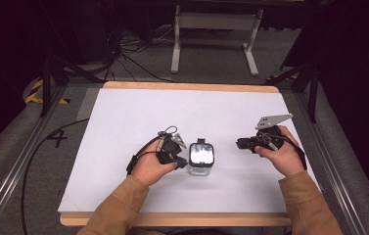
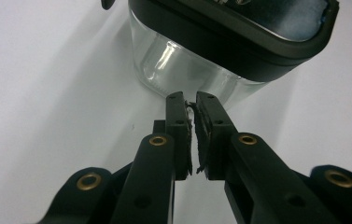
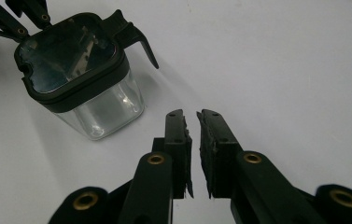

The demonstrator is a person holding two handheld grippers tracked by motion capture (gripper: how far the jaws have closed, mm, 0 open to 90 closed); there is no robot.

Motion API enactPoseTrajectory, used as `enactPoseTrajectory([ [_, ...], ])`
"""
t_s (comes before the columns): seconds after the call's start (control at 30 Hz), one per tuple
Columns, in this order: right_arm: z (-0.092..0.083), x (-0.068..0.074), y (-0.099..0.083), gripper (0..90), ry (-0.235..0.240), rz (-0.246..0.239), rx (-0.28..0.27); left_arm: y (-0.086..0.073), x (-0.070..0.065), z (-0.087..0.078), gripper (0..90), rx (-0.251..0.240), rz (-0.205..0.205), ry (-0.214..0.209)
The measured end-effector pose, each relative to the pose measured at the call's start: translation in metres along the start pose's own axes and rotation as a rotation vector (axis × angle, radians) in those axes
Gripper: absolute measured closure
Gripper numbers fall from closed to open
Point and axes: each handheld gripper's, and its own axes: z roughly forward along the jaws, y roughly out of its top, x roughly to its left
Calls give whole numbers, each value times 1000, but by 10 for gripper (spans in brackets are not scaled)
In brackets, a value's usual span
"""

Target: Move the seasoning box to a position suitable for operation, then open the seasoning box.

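1. Surface (image 1: 123,112): a white sheet on a board with a wood edge. One thing stands on it, a jar (image 1: 201,157), in the near half, roughly midway between the two hands.
2. Jar: clear square glass body with rounded corners, upright, with a black-framed lid (image 3: 68,56) seated on top. The lid has a see-through centre panel and a black clasp (image 3: 138,37) sticking out from one side; in the high view that clasp points to the far edge of the surface.
3. Left gripper (image 1: 179,147): held in the person's left hand (image 1: 152,164), just left of the jar. In the left gripper view its tips (image 2: 190,100) sit low against the jar's glass wall (image 2: 178,60), below the lid rim; whether they touch the glass cannot be told. Jaws nearly together, only a thin slit between the pads (image 2: 200,140), nothing between them. The pad rubber looks frayed at the edges.
4. Right gripper (image 1: 243,143): held in the right hand (image 1: 282,154), right of the jar and clearly apart from it, jaws pointing toward the jar. A grey three-cornered plate (image 1: 272,120) sits on top. In the right gripper view its tips (image 3: 191,115) are over bare sheet, with the jar up and to the left of them. Jaws at a narrow gap, slightly wider than the left pair, holding nothing.
5. Both sleeves (image 1: 123,205) are tan, coming in from the near edge, one on each side of the jar.
6. Beyond the surface, past the jar: grey carpet (image 1: 211,54), loose black cables, and the legs of a white stand (image 1: 216,34).
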Motion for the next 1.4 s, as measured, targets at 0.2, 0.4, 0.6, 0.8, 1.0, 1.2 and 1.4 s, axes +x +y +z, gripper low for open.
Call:
enactPoseTrajectory([
  [0.2,0,0,0,824,0,-4,1,-1,3,-7,797,-46,-10,-17],
  [0.4,-1,-2,-1,845,44,23,-13,-3,8,-30,778,-135,-38,-18],
  [0.6,-1,0,-1,841,57,26,-22,-3,9,-51,772,-219,-47,-47],
  [0.8,-2,-2,-4,838,55,36,-22,7,6,-61,766,-241,-12,-58],
  [1.0,-3,-1,-7,834,58,47,-22,21,6,-64,765,-244,21,-54],
  [1.2,-2,1,-8,829,68,45,-19,44,13,-62,768,-234,53,-89],
  [1.4,-2,1,-9,820,91,52,-28,60,21,-48,799,-208,56,-95],
])
